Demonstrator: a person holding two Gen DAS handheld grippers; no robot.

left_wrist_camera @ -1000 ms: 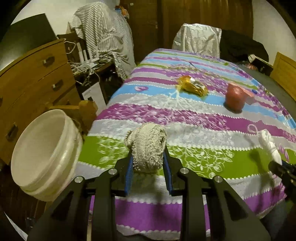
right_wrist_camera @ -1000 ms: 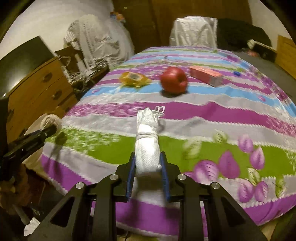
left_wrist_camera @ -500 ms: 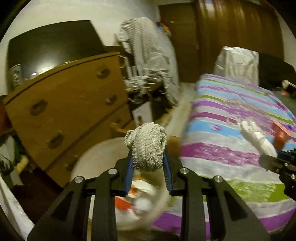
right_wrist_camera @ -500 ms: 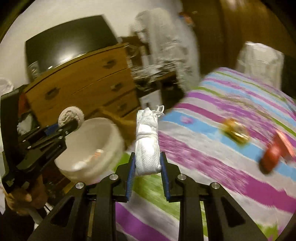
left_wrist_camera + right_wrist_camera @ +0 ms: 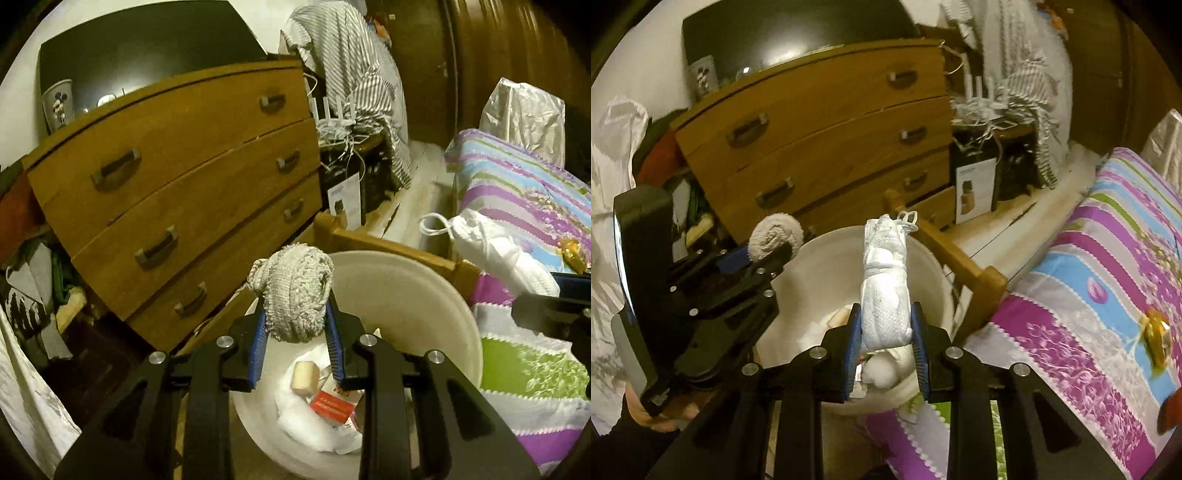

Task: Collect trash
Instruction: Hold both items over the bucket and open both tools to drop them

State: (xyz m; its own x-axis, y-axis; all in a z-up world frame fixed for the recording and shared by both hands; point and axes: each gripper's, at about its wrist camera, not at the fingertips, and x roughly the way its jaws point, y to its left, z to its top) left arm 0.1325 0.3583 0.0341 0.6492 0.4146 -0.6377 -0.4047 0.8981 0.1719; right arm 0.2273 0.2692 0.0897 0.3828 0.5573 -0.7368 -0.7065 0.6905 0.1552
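Both loads are carried from bed to above the white bucket (image 5: 424, 295): left claw (image 5: 295, 343) pinching knitted wad (image 5: 295, 291), right claw (image 5: 886, 343) pinching white bundle (image 5: 886, 288); release judged next.

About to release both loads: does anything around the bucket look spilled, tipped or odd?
Nothing spilled. The round white plastic bucket stands upright, trash inside. One oddity: a crumpled gold wrapper lies on the striped bedspread, uncollected.

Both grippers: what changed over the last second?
Both swung from over the bed to above the white bucket. The left gripper still clamps the grey knit roll, the right gripper the white bundle. Nothing released; the gold wrapper stays on the bedspread.
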